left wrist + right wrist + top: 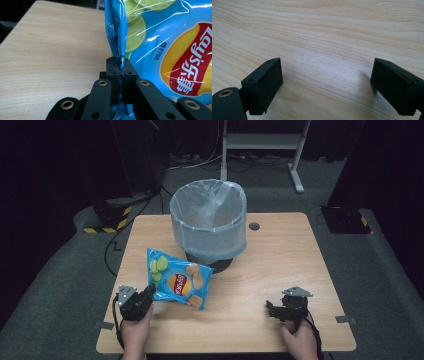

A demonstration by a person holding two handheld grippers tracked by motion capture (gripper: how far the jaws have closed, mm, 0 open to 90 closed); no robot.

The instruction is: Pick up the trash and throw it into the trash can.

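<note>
Blue crisp bag (176, 280) near the worktop's (280, 270) front-left corner, its edge seam pinched tight in the left gripper (120, 68). Lift steadily towards the lined bin (209, 217). Right gripper (325, 85) rests wide, empty.

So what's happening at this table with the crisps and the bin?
A person sits at a wooden table with a hand-held gripper in each hand. The left hand-held gripper is clamped on the edge seam of a blue bag of lime-flavour Lay's crisps, which lies just in front of a bin lined with a plastic bag. The right hand-held gripper rests over bare table with its jaws open, holding nothing.
</note>
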